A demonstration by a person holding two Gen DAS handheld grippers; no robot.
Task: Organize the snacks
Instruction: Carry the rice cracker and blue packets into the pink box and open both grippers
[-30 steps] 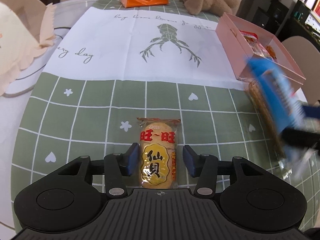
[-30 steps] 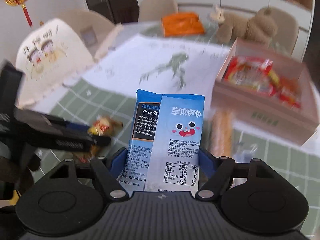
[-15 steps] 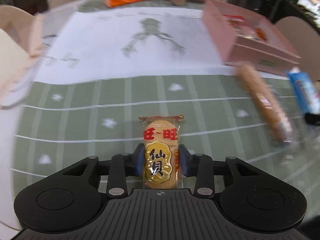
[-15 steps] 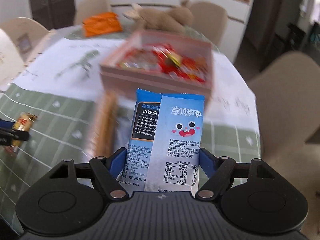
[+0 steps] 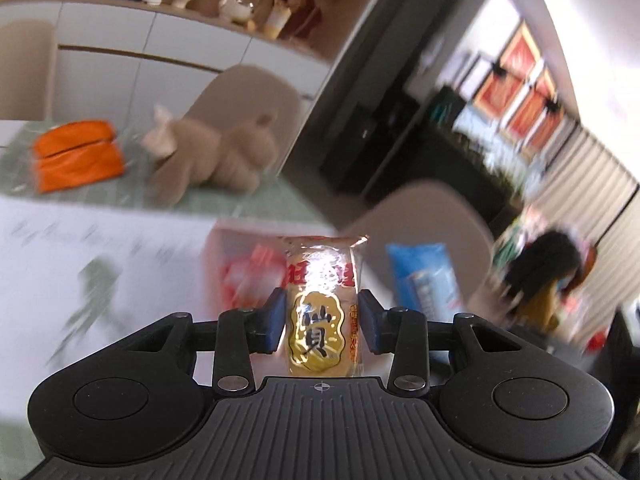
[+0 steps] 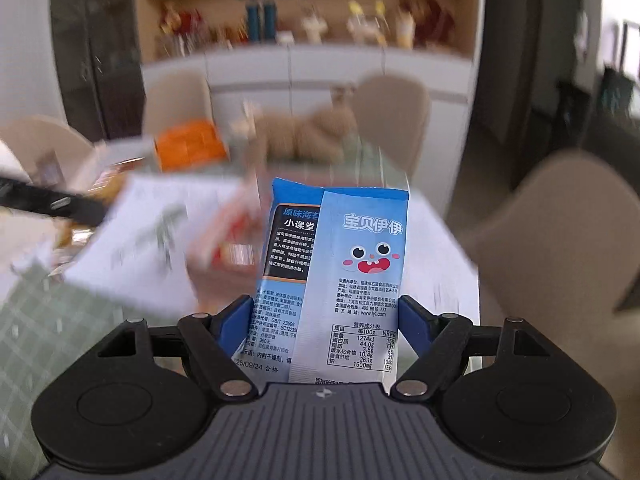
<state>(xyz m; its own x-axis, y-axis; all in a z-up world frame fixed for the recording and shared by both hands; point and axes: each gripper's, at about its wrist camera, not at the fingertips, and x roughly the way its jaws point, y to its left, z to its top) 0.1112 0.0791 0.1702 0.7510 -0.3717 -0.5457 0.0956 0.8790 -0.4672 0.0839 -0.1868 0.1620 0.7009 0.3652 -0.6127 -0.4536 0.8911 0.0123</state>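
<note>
my left claw (image 5: 322, 322) is clamped on one rice cracker packet (image 5: 322, 312), its blue pads pressing the packet's two sides; the jaws have just been opening a little, yet the packet sits upright between them, lifted clear of the table (image 5: 100, 248). the packet is clear film over a pale golden cracker, with red characters near the top and a gold oval carrying black characters lower down. its crimped top edge catches the light.

my right claw (image 6: 328, 320) grips one blue seaweed snack packet (image 6: 340, 272), also upright, pads on both side edges; these jaws have eased slightly wider with the packet between them. the back of the packet faces me: a light blue seam flap with a cartoon face, white characters above it, a nutrition table below, and a dark text panel on the left.

beyond the left claw i see one pink box (image 5: 240, 272), blurred, with red wrappers inside, and the blue packet to its right. further out on the table lie one orange pouch (image 5: 76, 154) and one plush toy (image 5: 208, 160). the right view shows the same pouch and plush, blurred, and the left claw's dark arm at the left edge.
</note>
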